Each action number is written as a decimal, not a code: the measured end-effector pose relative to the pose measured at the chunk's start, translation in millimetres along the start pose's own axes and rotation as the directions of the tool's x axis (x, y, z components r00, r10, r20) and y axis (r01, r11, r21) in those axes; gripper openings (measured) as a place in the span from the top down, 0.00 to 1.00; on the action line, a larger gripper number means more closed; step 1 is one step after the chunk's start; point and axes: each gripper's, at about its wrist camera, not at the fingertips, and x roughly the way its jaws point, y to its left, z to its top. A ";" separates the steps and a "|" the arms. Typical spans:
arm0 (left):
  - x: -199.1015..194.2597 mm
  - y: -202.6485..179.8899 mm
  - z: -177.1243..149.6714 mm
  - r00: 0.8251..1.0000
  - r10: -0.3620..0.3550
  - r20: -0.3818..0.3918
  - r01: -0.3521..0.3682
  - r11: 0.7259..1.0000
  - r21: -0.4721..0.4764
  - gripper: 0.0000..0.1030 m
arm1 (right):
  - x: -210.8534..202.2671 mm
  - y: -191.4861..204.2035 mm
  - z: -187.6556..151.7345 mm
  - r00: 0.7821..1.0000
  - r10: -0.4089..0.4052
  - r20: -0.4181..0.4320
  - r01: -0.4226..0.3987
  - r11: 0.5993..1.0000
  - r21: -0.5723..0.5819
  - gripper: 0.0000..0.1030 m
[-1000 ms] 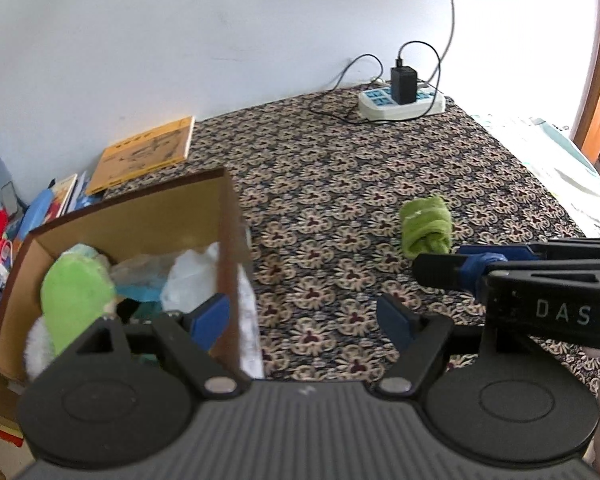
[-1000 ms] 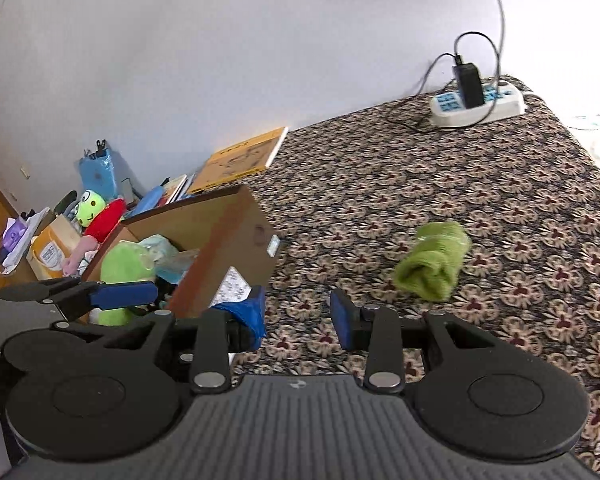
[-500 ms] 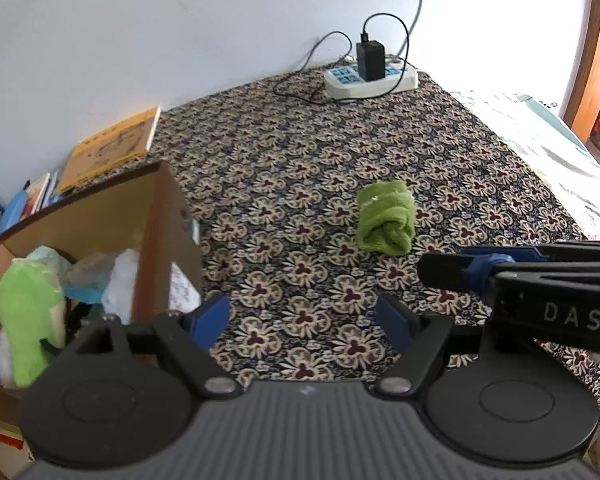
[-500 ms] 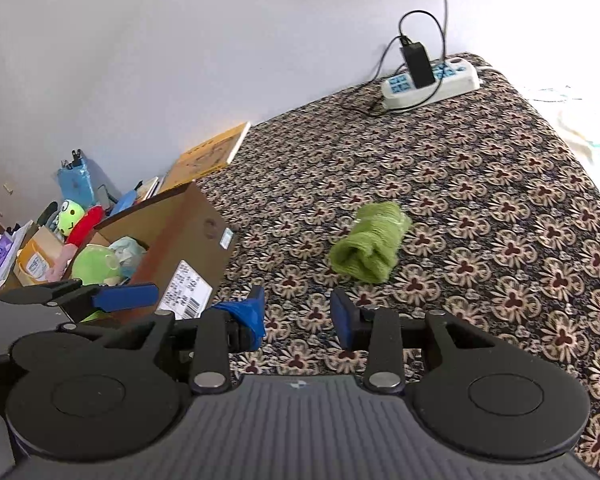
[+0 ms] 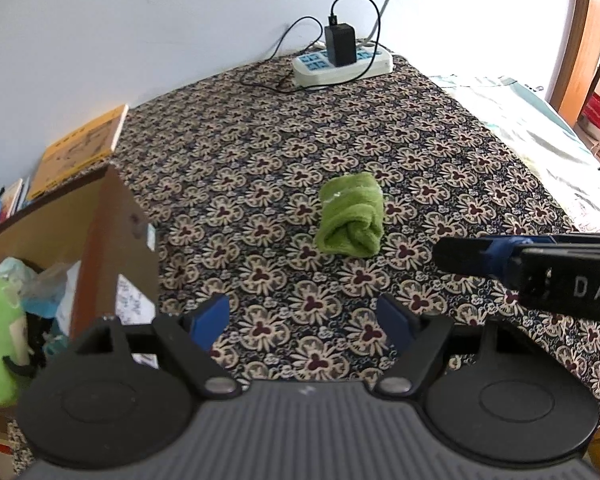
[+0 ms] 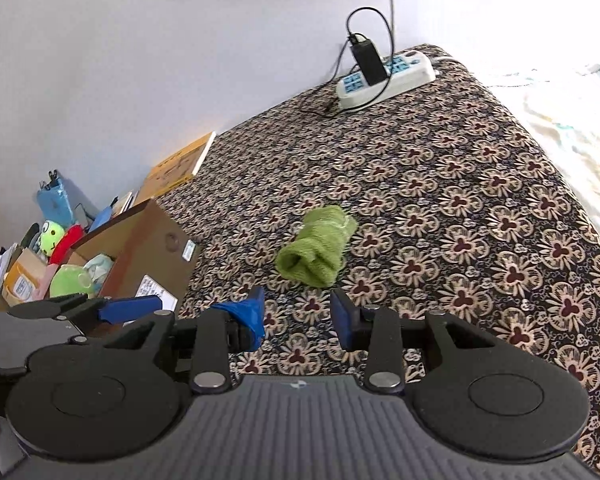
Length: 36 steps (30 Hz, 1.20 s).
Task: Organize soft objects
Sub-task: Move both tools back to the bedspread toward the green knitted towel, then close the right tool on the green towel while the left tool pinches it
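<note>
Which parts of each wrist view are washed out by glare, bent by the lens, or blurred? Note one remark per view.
Left wrist view: daylight bleaches the pale sheet at right; the cardboard box at left looks soft and smeared. Right wrist view: the upper right corner burns out to white past the patterned cloth; the fisheye curves the wall line behind the power strip.

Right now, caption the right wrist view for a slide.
Open right tool nears rolled green towel on patterned cloth.
</note>
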 end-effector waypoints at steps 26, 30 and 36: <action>76.6 7.3 24.6 0.976 -0.214 0.032 0.215 0.976 -0.036 0.20 | 99.6 -35.6 58.5 0.990 0.023 -0.136 0.002 0.983 0.182 0.80; 89.5 9.5 32.0 0.974 -0.223 0.043 0.225 0.973 -0.042 0.22 | 113.9 -36.3 60.0 0.986 0.029 -0.164 0.005 0.980 0.199 0.80; 104.0 15.6 36.9 0.967 -0.251 0.030 0.252 0.966 -0.052 0.38 | 125.2 -34.3 56.9 0.981 0.046 -0.186 -0.012 0.984 0.179 0.79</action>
